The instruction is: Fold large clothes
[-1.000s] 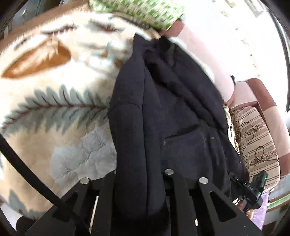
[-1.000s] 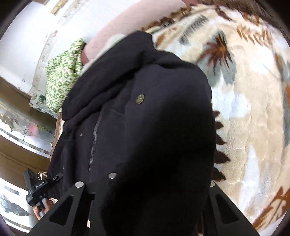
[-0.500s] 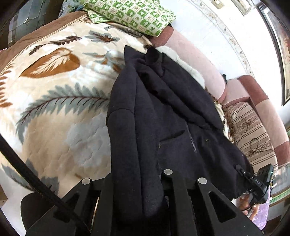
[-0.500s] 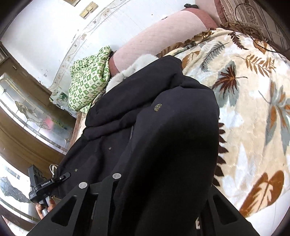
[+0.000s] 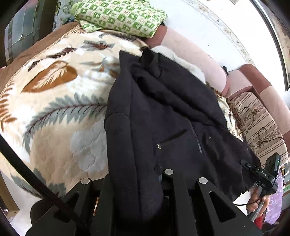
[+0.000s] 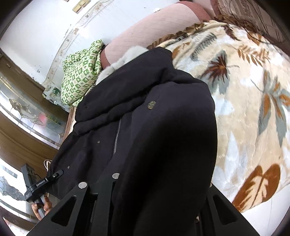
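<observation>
We're holding the black coat (image 5: 163,112) with both grippers, one on each side of it. The left gripper (image 5: 134,183) is pinching a thick fold of the coat: its jaws are pressed nearly together and the fabric is bunching up between them and spilling toward the camera. The right gripper (image 6: 159,181) is doing the same on its own side, jaws clamped on a bulky roll of dark cloth that is hiding the fingertips.

The coat is lying lengthwise on the leaf-patterned blanket (image 5: 54,101), near its edge by the pink sofa back (image 5: 195,63). The near end is hanging from our two grips; the far end, with its pale fur trim (image 6: 125,58), is resting against the sofa back. We're seeing the zipper (image 6: 116,138) and a brass snap (image 6: 150,105) facing up in the right wrist view, and a slanted chest pocket (image 5: 172,136) in the left wrist view.

A green checked cloth (image 5: 117,16) is sitting folded at the far corner of the blanket, apart from the coat. A striped cushion (image 5: 259,125) with a thin cable lying on it is sitting just past the coat's right edge in the left wrist view.

Each wrist camera is also catching the opposite gripper at the coat's hem, with the person's fingers (image 5: 257,201) wrapped around its handle.
</observation>
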`<state>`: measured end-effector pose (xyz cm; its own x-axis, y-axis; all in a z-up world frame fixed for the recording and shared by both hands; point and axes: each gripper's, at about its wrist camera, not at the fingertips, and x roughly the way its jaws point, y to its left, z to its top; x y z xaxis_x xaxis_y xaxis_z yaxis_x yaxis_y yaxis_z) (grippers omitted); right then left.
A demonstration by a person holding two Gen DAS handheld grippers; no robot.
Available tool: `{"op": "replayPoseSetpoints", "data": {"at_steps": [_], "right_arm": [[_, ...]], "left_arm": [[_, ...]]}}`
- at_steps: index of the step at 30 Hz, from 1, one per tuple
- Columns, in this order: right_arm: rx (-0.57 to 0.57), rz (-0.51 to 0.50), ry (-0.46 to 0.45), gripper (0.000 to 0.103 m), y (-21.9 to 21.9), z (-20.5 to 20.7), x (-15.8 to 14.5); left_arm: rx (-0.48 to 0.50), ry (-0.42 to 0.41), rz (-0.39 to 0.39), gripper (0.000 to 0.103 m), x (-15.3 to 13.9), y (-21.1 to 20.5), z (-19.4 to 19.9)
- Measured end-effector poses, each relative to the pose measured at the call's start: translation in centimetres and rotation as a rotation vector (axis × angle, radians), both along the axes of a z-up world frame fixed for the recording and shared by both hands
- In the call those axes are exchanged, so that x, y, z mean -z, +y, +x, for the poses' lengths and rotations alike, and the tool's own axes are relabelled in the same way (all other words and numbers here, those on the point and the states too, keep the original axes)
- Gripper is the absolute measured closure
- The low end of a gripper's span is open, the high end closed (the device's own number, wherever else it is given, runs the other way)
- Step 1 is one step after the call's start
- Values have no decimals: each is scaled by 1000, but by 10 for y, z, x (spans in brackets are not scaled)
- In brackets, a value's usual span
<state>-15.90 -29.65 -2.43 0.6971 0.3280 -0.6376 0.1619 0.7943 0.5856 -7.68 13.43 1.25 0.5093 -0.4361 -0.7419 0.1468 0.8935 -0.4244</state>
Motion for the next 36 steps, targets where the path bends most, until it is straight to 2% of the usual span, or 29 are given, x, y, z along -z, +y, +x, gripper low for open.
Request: {"op": "replayPoseSetpoints", "data": {"at_steps": [6,9,18,25,36], "right_arm": [[-10,1,-38,82,1,18,-25],[-19,0,-55,82,0,31,-39],[-13,-37,-101,82,-6,79,-75],[9,-42,-121,82,-19,111,-94],[35,-32,-92,82,-39,181,-103]], "left_arm": [[-14,-6,-85,91,-22,4,23],[-13,-24,-100,91,-34,2,36],[-22,-81,-105,91,-65,-10,83],[-39,-91,-122,91,-81,-10,120],[-60,-90,-66,91,-91,-31,193]]}}
